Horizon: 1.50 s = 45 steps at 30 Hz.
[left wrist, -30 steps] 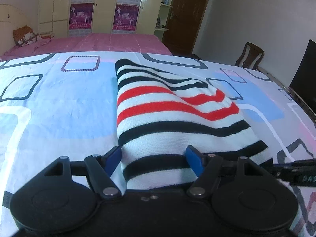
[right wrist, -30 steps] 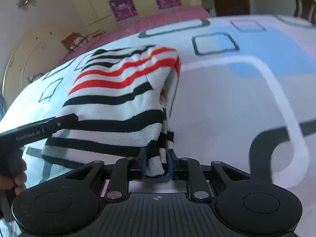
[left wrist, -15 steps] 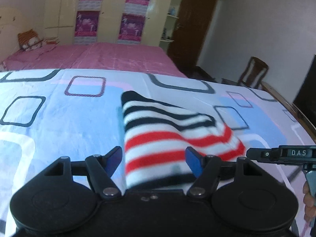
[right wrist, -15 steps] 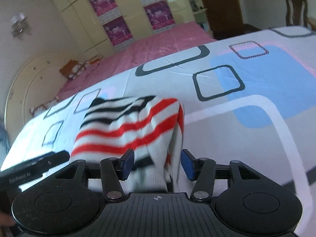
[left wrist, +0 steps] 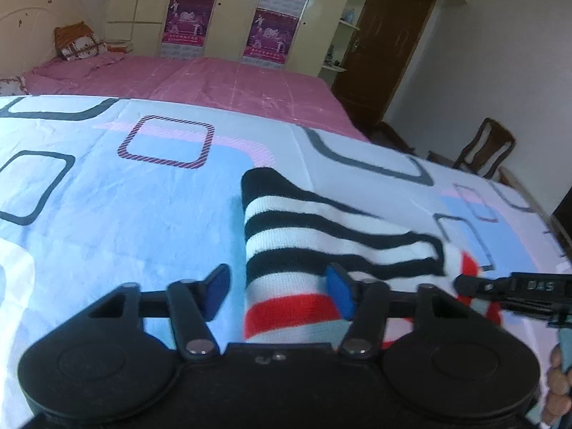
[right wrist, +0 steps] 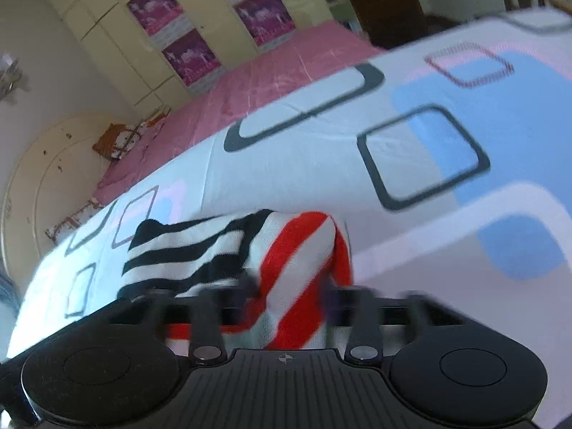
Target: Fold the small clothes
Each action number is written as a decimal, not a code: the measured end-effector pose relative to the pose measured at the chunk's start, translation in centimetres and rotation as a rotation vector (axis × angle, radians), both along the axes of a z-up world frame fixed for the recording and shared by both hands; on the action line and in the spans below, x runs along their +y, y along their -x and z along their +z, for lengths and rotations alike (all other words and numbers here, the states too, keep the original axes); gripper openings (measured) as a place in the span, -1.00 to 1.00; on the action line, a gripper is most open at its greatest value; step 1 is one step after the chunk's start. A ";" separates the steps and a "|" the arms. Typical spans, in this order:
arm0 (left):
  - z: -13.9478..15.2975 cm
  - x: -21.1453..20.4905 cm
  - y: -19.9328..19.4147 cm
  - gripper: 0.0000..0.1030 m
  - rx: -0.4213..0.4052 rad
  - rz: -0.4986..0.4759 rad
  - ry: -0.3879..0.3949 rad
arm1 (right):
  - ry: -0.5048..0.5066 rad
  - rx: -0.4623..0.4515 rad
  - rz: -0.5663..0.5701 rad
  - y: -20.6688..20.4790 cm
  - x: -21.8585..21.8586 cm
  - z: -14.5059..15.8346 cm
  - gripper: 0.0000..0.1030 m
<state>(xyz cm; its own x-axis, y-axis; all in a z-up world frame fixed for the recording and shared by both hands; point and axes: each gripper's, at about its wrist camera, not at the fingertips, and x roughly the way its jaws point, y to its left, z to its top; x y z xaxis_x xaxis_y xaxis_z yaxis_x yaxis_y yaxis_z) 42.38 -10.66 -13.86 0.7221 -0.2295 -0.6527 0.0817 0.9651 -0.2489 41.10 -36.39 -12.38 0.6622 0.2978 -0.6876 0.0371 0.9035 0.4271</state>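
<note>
A cream headboard (left wrist: 25, 32) and an orange-and-white cushion (left wrist: 77, 41) mark the far left of the room in the left wrist view, behind a bed under a pink sheet (left wrist: 214, 78). Beside them, a cream wardrobe (left wrist: 228, 10) carries purple posters (left wrist: 186, 23), and a dark wooden door (left wrist: 389, 50) and a wooden chair (left wrist: 486, 150) close the right side.

In the foreground lies a white, blue and pink bedsheet printed with rounded squares (left wrist: 107, 221). On it, right of centre, rests the folded striped knit garment (left wrist: 321, 250), black-and-white bands on top and red bands nearer the camera. The left gripper (left wrist: 279, 291) stands with its blue-padded fingers (left wrist: 339, 295) spread wide; the garment's near edge passes between them, its left border clear of the left pad, the right pad in front of the knit, contact not discernible. At the far right the other tool's black bar (left wrist: 514, 287) reaches to the garment's right corner.

From the right wrist view, the striped garment (right wrist: 221, 250) lies left of centre on the patterned sheet (right wrist: 429, 178), its red-striped fold humped up in the middle. The right gripper (right wrist: 289, 293) is blurred, yet its fingers (right wrist: 334, 302) sit apart on either side of that red fold, released rather than pinching it.
</note>
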 end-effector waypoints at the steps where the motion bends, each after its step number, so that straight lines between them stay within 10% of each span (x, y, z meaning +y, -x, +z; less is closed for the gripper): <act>1: -0.2 -0.2 0.1 0.02 0.000 0.003 -0.010 | 0.040 -0.024 0.017 0.2 0.3 0.0 -0.70; 5: -1.2 -0.5 0.5 0.01 0.001 0.013 -0.021 | 0.240 -0.053 0.048 0.6 1.6 -1.7 -0.75; 17: -0.2 -1.2 0.3 0.05 0.001 -0.001 -0.069 | 0.253 -0.183 0.053 0.7 2.6 1.8 -0.34; 24: -0.5 -1.1 0.0 0.28 0.012 0.009 -0.090 | 0.386 -0.070 0.052 -1.7 3.7 -2.3 -0.34; 45: 2.5 -0.6 5.0 0.29 -0.046 -0.036 -0.077 | 0.281 -0.197 0.121 5.0 3.0 2.6 -0.33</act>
<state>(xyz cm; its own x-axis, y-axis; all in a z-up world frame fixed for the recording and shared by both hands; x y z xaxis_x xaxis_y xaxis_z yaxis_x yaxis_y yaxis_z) 37.35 -11.26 -11.34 0.7442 -0.2059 -0.6354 0.1261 0.9775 -0.1690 36.11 -33.38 -9.76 0.7620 0.1995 -0.6161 -0.1352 0.9794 0.1499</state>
